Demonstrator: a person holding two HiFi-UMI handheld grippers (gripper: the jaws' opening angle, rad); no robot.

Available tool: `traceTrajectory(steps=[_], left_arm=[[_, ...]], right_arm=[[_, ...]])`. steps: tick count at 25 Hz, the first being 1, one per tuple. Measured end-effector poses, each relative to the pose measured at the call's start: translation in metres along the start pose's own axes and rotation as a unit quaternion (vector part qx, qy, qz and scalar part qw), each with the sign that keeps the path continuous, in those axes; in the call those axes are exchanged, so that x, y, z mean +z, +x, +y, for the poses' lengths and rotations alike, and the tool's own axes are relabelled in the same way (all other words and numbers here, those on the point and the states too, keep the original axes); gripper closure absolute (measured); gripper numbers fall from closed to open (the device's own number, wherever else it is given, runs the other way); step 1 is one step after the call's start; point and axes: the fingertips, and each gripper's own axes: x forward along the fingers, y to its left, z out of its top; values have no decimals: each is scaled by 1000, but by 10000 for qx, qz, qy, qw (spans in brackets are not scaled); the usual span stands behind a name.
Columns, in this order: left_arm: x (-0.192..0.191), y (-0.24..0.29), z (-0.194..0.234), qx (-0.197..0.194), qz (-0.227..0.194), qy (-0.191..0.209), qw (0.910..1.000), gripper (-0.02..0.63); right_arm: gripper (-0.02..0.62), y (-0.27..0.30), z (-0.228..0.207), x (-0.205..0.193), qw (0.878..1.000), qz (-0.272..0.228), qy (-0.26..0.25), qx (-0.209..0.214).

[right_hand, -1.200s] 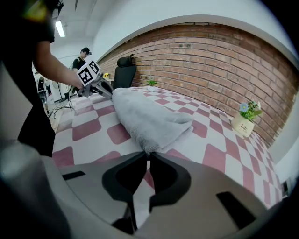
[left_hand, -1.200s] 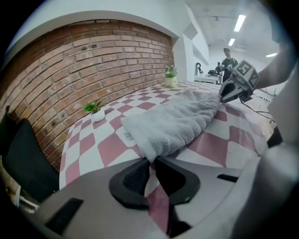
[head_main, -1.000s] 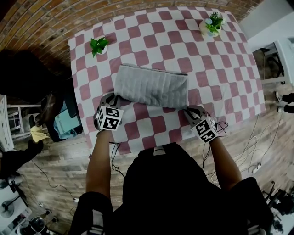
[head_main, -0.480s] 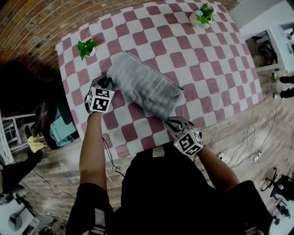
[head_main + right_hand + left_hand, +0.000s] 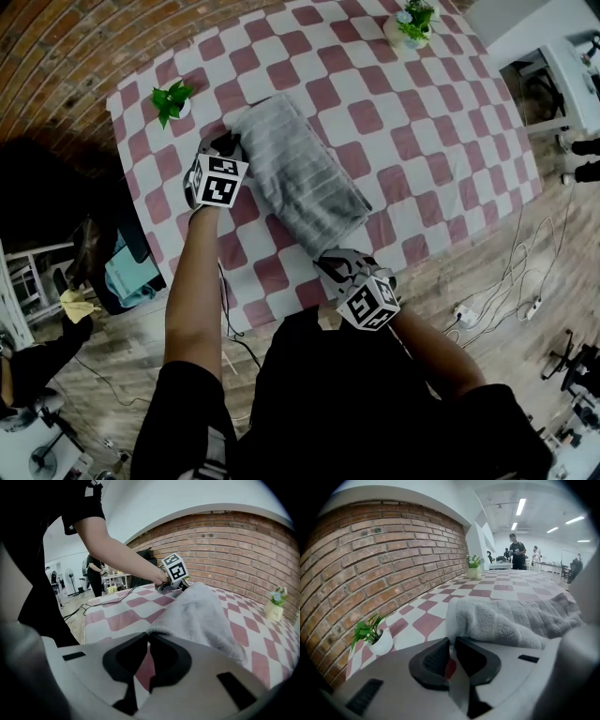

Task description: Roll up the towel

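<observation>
Towel (image 5: 300, 183), diagonal near the bench's (image 5: 441, 131) left edge, is clamped at its ends by left tongs (image 5: 230, 147) and right tongs (image 5: 330, 264).

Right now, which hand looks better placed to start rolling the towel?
Probably right: the right tool pinches the towel's near end, with the whole length ahead to roll along. The left tool holds the far end.
</observation>
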Motion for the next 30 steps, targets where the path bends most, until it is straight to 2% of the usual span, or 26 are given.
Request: traceTrajectory(steps=[5, 7, 8, 13, 15, 18, 22, 27, 30], left_arm=[[-5, -15, -5, 111, -106, -304, 9994, 525], [-12, -29, -11, 68, -100, -408, 9991, 479], [-16, -37, -14, 55, -97, -483, 9988, 476], [-28, -91, -36, 237, -374, -960, 9944, 428], [-32, -116, -55, 179, -510, -1097, 9925, 407], [-37, -151, -98, -151, -597, -827, 9947, 385], [-48, -179, -154, -611, -314, -223, 9974, 380], [-55, -194, -202, -757, -138, -257, 9967, 381], [-49, -198, -227, -844, -203, -305, 9958, 380]], right_arm=[[561, 9, 18, 5, 9998, 29, 29, 176], [508, 2, 20, 5, 9998, 12, 9, 200], [487, -3, 21, 6, 9998, -13, -17, 207], [485, -30, 22, 11, 9993, -181, -257, 194], [485, -40, 15, 7, 9992, -181, -329, 116], [485, -51, -2, -7, 9990, -46, -443, 6], [485, -62, -27, -22, 9991, 109, -416, -30], [459, -66, -45, -27, 9987, 198, -450, 97], [391, -65, -49, -35, 9966, 414, -657, 292]])
